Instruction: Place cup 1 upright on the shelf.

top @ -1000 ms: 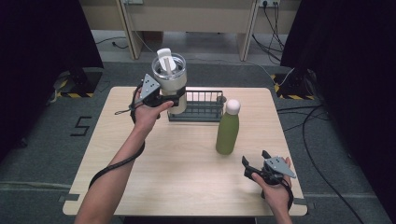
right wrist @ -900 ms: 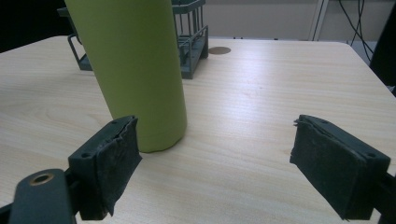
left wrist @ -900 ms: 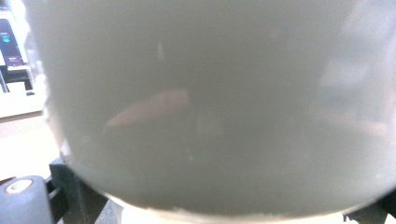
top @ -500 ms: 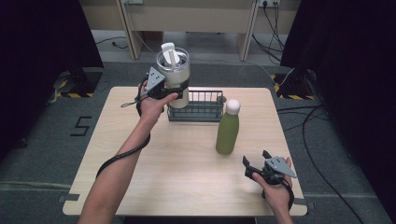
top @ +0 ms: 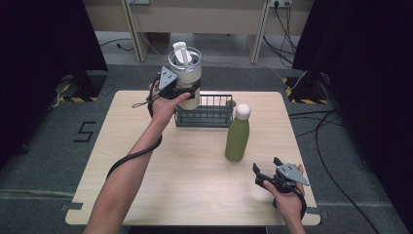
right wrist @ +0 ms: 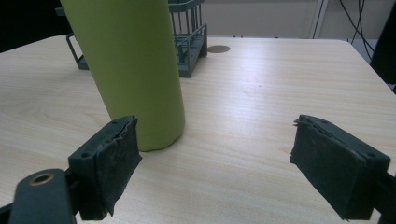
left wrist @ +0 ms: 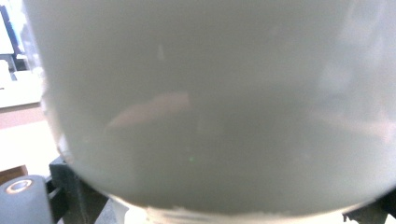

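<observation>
left hand-held gripper (top: 181, 90) raised, clamped; right hand-held gripper (top: 267, 175) low, jaws apart

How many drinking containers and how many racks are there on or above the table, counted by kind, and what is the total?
Tumbler, white with a clear lid: 1, held by the left gripper over the rack's left end
Bottle, green with a white cap: 1, standing on the table
Wire rack, dark grey: 1
Total: 3
</observation>
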`<state>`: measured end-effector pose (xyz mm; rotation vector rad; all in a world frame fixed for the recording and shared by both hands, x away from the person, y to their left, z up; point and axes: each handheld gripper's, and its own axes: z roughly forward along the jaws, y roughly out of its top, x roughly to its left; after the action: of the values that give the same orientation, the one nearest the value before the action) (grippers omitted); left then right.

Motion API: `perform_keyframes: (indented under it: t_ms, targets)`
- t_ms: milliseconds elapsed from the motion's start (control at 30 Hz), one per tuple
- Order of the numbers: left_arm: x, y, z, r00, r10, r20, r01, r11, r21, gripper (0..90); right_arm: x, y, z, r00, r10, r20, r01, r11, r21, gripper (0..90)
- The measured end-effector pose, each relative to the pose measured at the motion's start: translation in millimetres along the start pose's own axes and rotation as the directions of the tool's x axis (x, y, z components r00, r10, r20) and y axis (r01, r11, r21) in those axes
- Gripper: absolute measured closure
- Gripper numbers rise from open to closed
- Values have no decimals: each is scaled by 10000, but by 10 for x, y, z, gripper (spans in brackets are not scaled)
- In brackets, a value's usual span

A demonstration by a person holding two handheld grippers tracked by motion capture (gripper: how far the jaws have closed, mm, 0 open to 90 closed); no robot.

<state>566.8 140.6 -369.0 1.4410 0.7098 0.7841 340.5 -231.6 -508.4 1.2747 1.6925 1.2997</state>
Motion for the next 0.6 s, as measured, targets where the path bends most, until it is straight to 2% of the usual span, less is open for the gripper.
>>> perform_keyframes:
  t_ms: [100,600]
  targets:
    - [8,-28,53,9999,-136,-26,136,9999,61,80,-1,-1,1,10000,-3,3,3,10000,-12,150]
    - [47,-138,214,9991,-94,-406,107,9995,313,80,-8,-11,4,10000,1,-43,-1,10000,10,150]
